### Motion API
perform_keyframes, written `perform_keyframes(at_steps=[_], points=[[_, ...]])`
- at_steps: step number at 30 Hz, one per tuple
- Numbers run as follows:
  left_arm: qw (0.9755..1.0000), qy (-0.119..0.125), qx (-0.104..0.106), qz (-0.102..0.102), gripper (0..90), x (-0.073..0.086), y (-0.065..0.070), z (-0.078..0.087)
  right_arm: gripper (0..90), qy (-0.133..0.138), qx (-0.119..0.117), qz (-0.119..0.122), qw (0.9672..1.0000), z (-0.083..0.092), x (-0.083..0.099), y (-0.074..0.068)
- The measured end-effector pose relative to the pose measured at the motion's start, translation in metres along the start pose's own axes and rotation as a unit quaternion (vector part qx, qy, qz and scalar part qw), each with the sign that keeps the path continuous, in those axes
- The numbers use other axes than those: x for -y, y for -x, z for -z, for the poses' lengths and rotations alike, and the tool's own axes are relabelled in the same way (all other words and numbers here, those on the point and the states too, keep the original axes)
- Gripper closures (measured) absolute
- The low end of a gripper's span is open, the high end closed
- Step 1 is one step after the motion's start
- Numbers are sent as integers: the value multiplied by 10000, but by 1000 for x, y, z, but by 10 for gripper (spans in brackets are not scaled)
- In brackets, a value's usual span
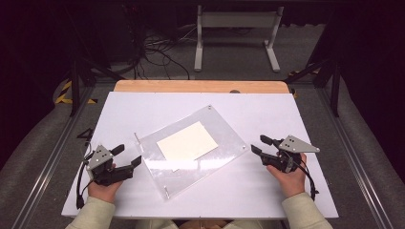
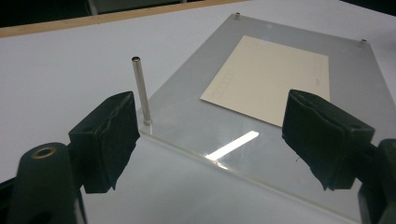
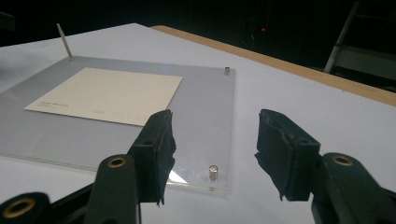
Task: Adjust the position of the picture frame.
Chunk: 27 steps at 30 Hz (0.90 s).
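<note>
Clear acrylic plate (image 1: 191, 150) lies mid-frame on the counter (image 1: 124, 109). Both jaws gape empty: left hand-held gripper (image 1: 128, 156) should close squarely on the near edge, clear of the pin (image 2: 141, 91); right hand-held gripper (image 1: 261, 145) steadies the corner.

A white table (image 1: 143, 107) carries the work, its far edge finished with a strip of light wood (image 1: 200, 86) that also shows as a tan band along the top of the left gripper view and runs diagonally behind the white surface in the right gripper view. Beyond the table, on a grey carpeted floor (image 1: 229, 74), stands a white metal frame (image 1: 236, 33) with two legs and flat feet. To its left a tangle of black cables (image 1: 153, 52) lies on the carpet. Yellow-and-black hazard tape (image 1: 64, 93) marks the floor at the left. Dark metal rails (image 1: 52, 157) flank the table on both sides.
</note>
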<state>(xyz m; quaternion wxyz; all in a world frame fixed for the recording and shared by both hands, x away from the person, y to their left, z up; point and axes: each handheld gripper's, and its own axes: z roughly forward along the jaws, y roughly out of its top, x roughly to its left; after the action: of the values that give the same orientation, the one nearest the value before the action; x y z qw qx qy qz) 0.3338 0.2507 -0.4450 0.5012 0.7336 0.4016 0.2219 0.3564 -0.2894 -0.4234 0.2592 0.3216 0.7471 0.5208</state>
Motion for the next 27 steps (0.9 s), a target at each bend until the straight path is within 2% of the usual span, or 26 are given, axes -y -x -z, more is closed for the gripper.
perform_keyframes(at_steps=[8, 12, 18, 24, 27], points=[[9999, 88, 101, -93, 190, -4, 7, 2, 452, -37, 38, -39, 10000, 2, 1, 2], [9995, 114, 200, -231, 191, -7, 13, 4, 450, -46, 30, -76, 10000, 1, 1, 3], [9980, 189, 549, -248, 192, -13, 22, 9, 448, -50, 13, -101, 9999, 1, 1, 2], [9949, 202, 860, -482, 192, -19, 41, 10, 448, -69, 18, -105, 9999, 1, 1, 2], [9935, 177, 994, -522, 192, -21, 48, 11, 448, -84, 16, -110, 9999, 1, 2, 2]])
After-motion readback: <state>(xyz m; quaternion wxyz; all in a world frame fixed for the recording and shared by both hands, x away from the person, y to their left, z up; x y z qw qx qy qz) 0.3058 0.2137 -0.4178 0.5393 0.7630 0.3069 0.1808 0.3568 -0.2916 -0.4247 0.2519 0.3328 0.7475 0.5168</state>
